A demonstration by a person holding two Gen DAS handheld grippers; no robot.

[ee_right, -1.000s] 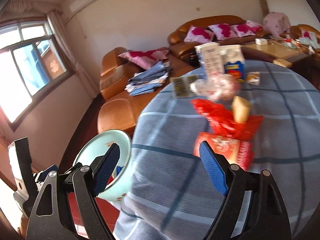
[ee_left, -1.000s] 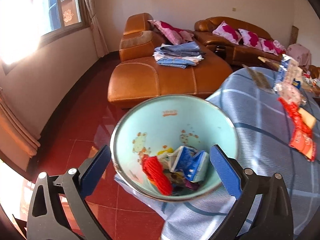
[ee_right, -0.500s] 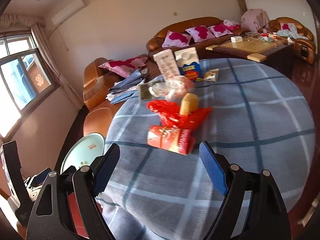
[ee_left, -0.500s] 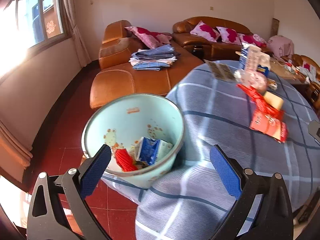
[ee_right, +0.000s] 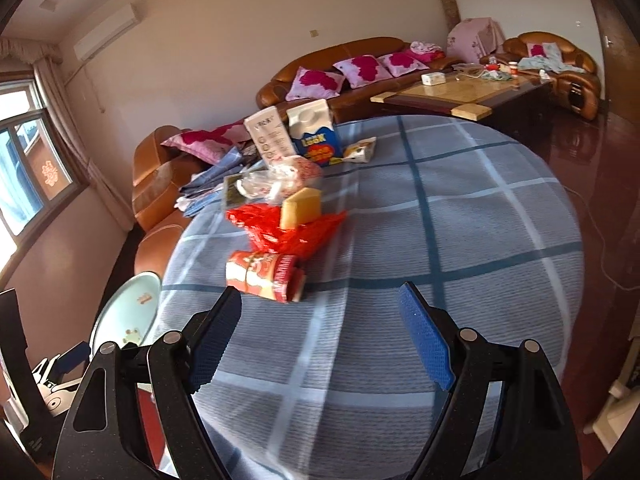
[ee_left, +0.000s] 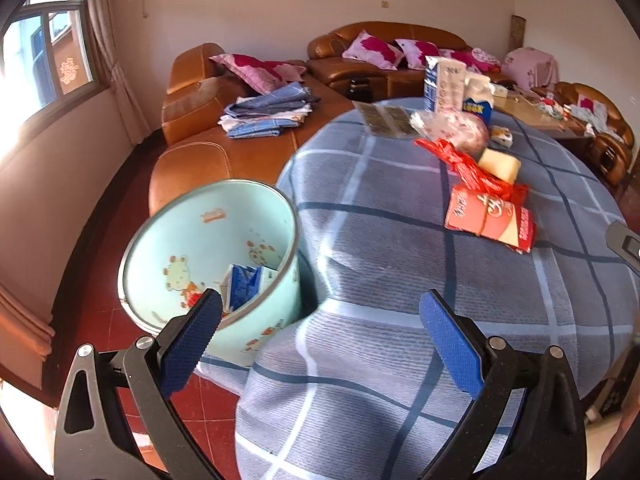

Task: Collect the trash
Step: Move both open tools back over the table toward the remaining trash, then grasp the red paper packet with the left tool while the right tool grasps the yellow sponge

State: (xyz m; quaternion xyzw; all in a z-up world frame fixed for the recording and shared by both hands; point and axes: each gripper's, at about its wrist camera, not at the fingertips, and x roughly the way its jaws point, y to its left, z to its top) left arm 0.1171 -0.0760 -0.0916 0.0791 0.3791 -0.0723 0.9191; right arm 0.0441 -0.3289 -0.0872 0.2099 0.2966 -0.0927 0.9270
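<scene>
A pale green bin stands on the floor at the round table's left edge, with a blue-and-white carton inside. On the blue checked tablecloth lie a red snack packet, a red plastic bag, a yellow block, a clear bag and two cartons. My left gripper is open and empty over the table's near edge. My right gripper is open and empty, just short of the red packet.
Brown leather sofas with pink cushions line the far wall; folded cloth lies on the chaise. A wooden coffee table stands at the right. The floor is red tile, with a window on the left.
Both views have swung right, from the bin towards the tabletop. The bin slid left and the red packet now lies closer to the right gripper. Both grippers stayed open.
</scene>
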